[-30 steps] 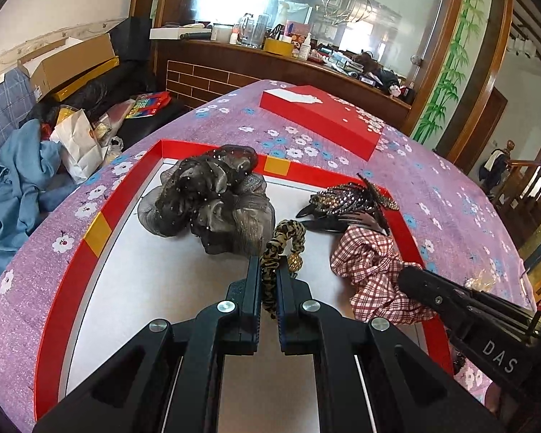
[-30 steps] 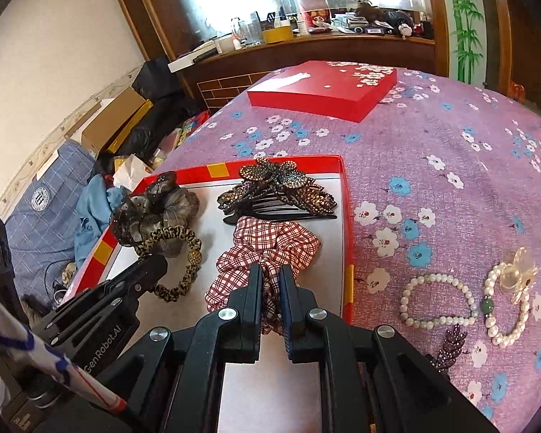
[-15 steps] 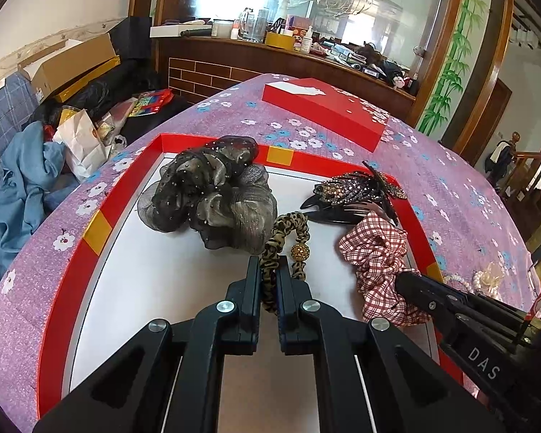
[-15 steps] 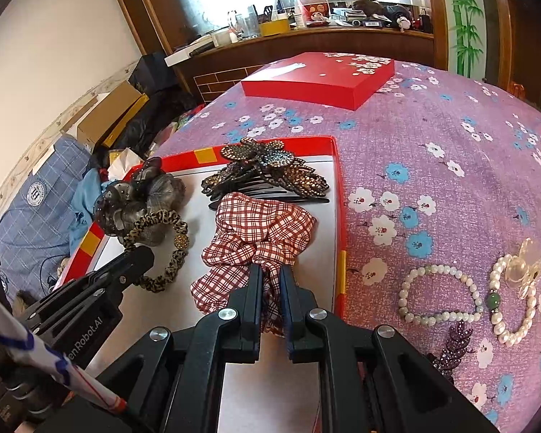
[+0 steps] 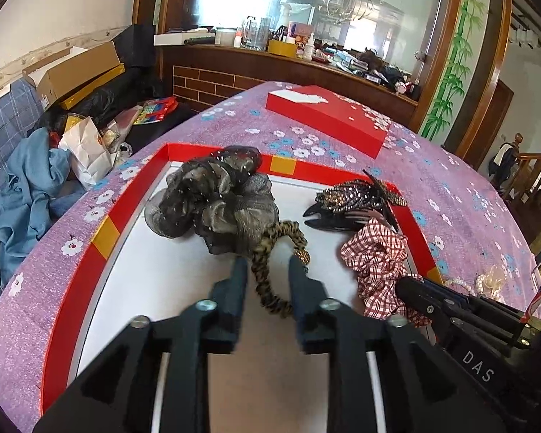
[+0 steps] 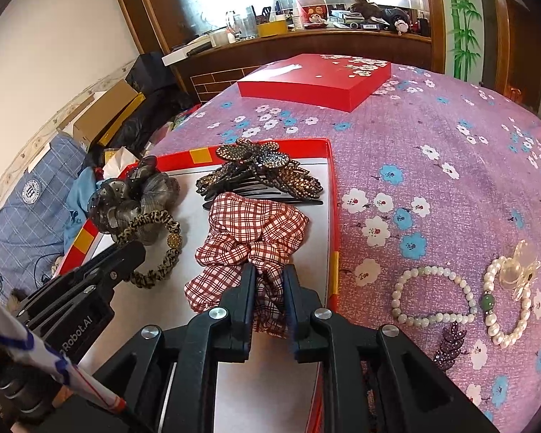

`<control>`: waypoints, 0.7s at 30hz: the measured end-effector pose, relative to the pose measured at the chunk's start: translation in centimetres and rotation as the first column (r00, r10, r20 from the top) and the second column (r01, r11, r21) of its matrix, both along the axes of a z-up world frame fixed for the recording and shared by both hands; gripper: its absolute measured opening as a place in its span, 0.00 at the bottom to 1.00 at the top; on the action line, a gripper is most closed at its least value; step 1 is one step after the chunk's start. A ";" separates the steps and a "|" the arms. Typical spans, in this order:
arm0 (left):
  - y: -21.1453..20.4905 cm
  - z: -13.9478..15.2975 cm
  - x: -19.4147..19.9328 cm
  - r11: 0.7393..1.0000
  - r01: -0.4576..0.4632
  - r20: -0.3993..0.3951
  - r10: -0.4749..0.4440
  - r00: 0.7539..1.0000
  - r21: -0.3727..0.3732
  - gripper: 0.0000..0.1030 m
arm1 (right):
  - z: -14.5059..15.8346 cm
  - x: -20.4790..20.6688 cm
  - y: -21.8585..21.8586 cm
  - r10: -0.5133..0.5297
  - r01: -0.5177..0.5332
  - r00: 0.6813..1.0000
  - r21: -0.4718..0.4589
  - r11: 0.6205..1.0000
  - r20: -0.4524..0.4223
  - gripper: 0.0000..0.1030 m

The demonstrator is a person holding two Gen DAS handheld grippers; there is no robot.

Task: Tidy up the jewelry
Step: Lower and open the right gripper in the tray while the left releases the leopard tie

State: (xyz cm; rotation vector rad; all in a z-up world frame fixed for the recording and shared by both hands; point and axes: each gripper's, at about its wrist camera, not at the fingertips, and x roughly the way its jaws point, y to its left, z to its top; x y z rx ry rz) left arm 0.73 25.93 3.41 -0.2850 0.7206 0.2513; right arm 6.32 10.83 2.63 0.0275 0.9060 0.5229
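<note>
Red-rimmed tray holds a grey gauze scrunchie, leopard-print hair tie, rhinestone hair comb and red plaid scrunchie. Two pearl bracelets lie on the floral surface beside it.

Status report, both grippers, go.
Left gripper open astride leopard hair tie in red tray. Right gripper open around plaid scrunchie. Nothing blocking.

"DAS" marks the right gripper; "Robot.AI" marks the left gripper.
</note>
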 end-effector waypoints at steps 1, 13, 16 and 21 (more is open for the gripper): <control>0.0 0.1 -0.1 1.000 -0.001 0.005 0.001 1.000 0.003 0.24 | 0.0 0.0 0.0 0.000 0.000 1.000 0.000 1.000 -0.001 0.17; 0.3 0.6 -0.6 1.000 -0.024 0.034 0.024 0.999 0.008 0.29 | 0.5 -0.3 -0.2 0.000 -0.001 1.000 0.020 1.000 0.007 0.25; 0.4 0.8 -0.8 0.999 -0.033 0.048 0.033 0.998 0.005 0.31 | 0.8 -0.4 -0.3 0.000 0.000 1.000 0.030 1.000 0.012 0.25; 0.3 1.4 -1.2 0.999 -0.041 0.084 0.039 0.996 0.015 0.35 | 1.1 -0.5 -0.5 -0.002 0.001 1.000 0.044 0.999 0.018 0.25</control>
